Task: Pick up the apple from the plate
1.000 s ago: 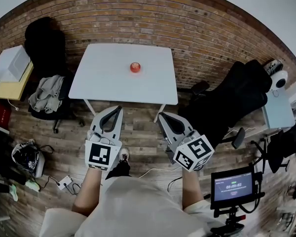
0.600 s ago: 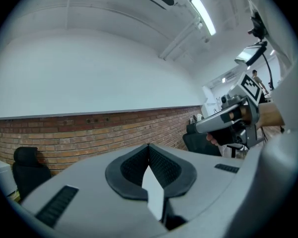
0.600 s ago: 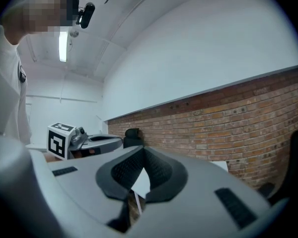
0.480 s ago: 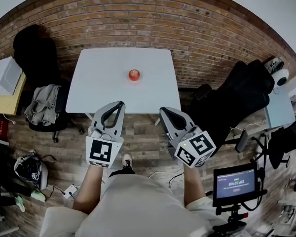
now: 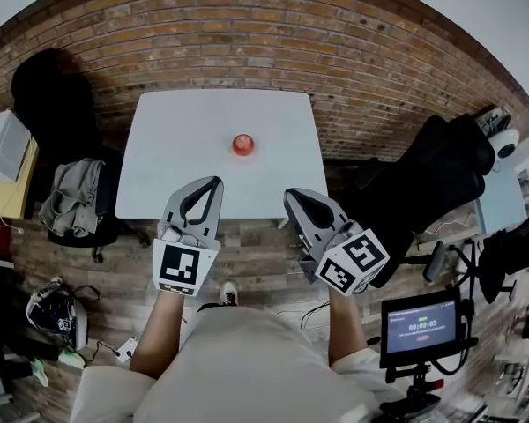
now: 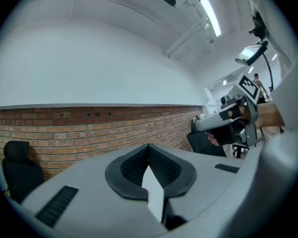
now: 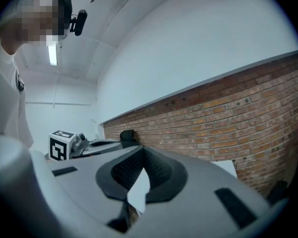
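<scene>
Grey plastic with black ribbed pads: your left gripper [image 5: 210,188] has its jaws closed tip to tip with nothing between them, and your right gripper [image 5: 293,199] is closed and empty the same way. You hold both side by side over the near edge of the white table [image 5: 167,148], touching nothing.

The apple [image 5: 242,144] sits near the middle of that table, well apart from both grippers and roughly between their lines. It shows as a small red round spot, so you get no long axis from it, and its stem end is too small to tell. The plate beneath it can hardly be told from the white tabletop. Neither gripper view shows the apple; both look level at the brick wall [image 6: 64,128].
</scene>
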A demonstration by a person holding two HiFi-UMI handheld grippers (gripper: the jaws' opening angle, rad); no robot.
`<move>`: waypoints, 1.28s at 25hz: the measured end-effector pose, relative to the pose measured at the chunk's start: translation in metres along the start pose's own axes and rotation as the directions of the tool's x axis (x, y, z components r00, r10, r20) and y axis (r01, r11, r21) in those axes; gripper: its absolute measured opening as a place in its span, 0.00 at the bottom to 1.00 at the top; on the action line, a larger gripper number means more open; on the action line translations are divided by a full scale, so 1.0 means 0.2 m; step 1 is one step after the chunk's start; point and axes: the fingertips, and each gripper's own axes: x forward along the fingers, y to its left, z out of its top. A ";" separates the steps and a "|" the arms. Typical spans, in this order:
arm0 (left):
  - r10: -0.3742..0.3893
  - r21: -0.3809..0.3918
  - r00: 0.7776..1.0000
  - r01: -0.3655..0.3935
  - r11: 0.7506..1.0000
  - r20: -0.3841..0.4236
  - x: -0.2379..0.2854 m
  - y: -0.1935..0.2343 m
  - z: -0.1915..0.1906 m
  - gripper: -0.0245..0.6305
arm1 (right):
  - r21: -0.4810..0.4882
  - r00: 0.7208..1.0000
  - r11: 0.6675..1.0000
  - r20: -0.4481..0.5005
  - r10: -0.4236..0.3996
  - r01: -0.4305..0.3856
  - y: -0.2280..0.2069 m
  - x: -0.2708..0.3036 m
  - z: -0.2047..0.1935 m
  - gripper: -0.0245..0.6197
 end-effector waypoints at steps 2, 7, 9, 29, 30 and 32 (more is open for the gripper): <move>-0.002 0.002 1.000 0.002 1.000 0.001 0.04 0.04 -0.01 0.04 | 0.000 1.000 1.000 0.004 0.001 -0.001 -0.03 0.04 0.02 0.04; -0.014 0.001 1.000 0.014 1.000 -0.006 0.17 0.15 -0.07 0.04 | -0.017 0.999 0.999 0.014 -0.034 0.034 -0.13 0.18 0.04 0.04; -0.019 -0.002 1.000 0.019 1.000 -0.013 0.25 0.23 -0.12 0.04 | -0.024 0.999 0.999 0.006 -0.041 0.041 -0.19 0.28 0.02 0.04; -0.053 -0.015 0.998 0.052 0.999 -0.030 0.37 0.29 -0.19 0.04 | -0.006 0.999 0.999 -0.016 -0.041 0.041 -0.23 0.36 0.00 0.04; -0.052 -0.015 0.998 0.052 0.999 -0.033 0.37 0.29 -0.19 0.04 | -0.004 0.999 0.999 -0.009 -0.046 0.046 -0.23 0.36 0.01 0.04; -0.051 -0.012 0.998 0.050 0.999 -0.037 0.36 0.29 -0.19 0.04 | -0.002 0.999 0.999 -0.001 -0.041 0.041 -0.23 0.36 0.02 0.04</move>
